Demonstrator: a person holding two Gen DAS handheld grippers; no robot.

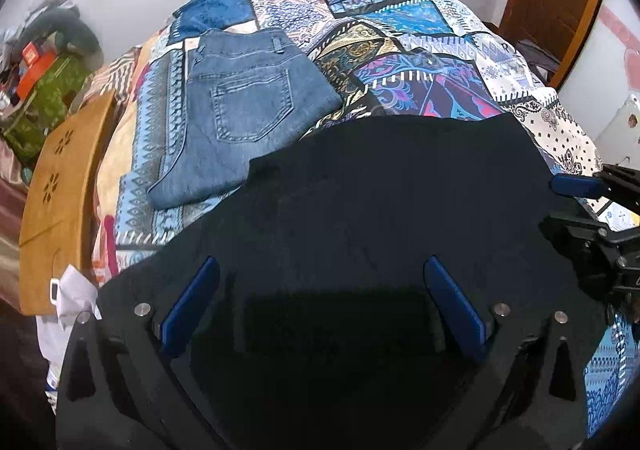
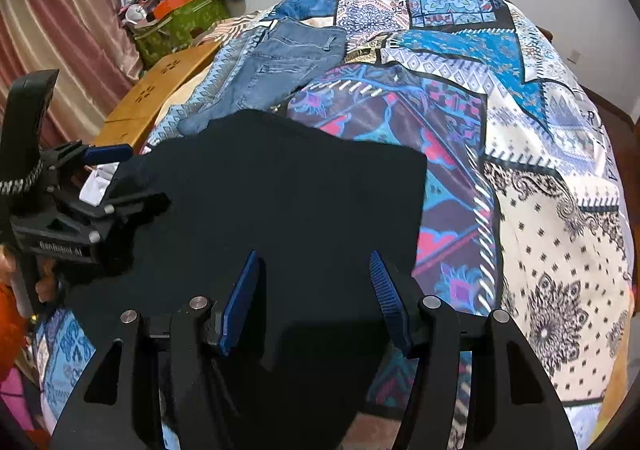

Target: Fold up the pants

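Observation:
Dark navy pants lie folded flat on the patterned bedspread, also in the right wrist view. My left gripper is open, hovering over the pants' near part with nothing between its blue pads. My right gripper is open above the pants' near right edge. The right gripper's blue fingers show at the right edge of the left wrist view; the left gripper's body shows at the left of the right wrist view. Folded blue jeans lie beyond the dark pants, also in the right wrist view.
A wooden board with flower cut-outs stands at the bed's left side. A cluttered green box sits by the curtain. A brown door is at the far right. White cloth lies at the bed's near left.

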